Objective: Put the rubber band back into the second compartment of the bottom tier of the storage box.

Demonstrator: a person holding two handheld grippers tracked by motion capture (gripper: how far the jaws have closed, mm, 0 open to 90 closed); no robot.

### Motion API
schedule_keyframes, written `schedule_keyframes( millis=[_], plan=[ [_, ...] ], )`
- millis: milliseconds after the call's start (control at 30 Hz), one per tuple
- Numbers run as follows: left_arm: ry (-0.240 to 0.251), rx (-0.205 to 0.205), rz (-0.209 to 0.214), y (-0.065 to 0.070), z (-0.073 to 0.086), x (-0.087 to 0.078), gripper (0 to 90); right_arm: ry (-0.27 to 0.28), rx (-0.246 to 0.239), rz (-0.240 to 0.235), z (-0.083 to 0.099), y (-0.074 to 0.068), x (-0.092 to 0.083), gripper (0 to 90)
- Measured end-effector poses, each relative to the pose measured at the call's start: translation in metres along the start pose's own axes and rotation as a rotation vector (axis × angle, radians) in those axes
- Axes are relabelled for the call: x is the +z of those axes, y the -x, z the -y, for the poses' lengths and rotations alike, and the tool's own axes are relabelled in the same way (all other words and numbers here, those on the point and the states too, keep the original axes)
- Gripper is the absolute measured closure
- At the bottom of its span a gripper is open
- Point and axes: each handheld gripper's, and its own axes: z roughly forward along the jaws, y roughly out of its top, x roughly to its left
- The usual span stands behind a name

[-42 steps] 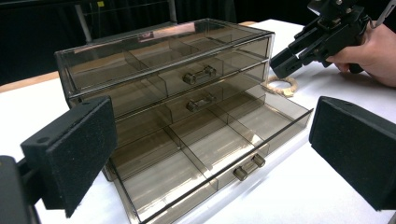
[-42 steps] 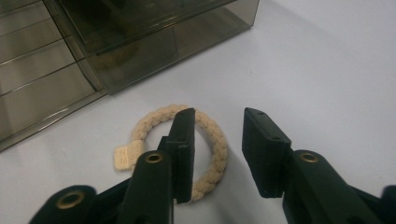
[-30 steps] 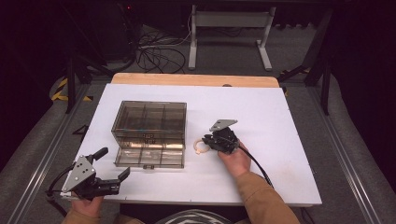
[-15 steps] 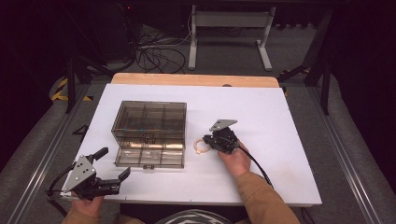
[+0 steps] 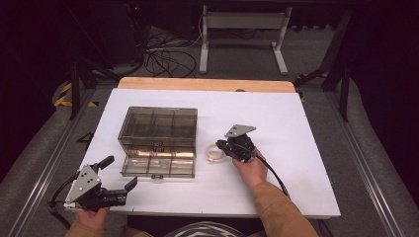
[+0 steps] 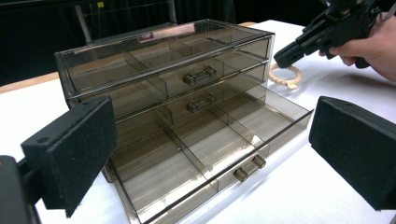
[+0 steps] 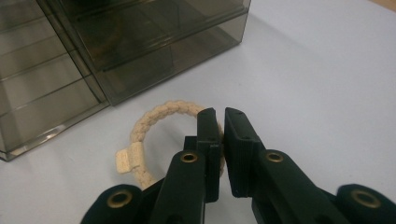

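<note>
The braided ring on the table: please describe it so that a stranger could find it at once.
On the white table stands a smoky transparent drawer box with its bottom drawer pulled out. Just right of the box lies a small cream braided bracelet, and the right claw is closed on its cord. It is the one pale, soft, round thing there.

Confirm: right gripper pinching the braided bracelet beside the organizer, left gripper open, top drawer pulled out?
Not quite: the bottom drawer is the one pulled out; the left gripper view shows the upper two shut. The rest holds: right gripper pinches the braided bracelet beside the organizer, left gripper open.
</note>
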Motion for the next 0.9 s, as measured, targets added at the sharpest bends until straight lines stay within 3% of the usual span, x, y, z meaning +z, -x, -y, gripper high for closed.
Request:
schedule_keyframes(
  millis=[667,900],
  plan=[
    [0.002,-0.009,-0.004,-0.001,0.000,0.000,1.8,0.129,-0.019,0.014,-0.010,-0.008,-0.030,85.0],
    [0.004,-0.010,-0.006,-0.002,0.001,-0.001,1.8,0.175,0.007,-0.006,-0.012,-0.007,-0.037,85.0]
  ],
)
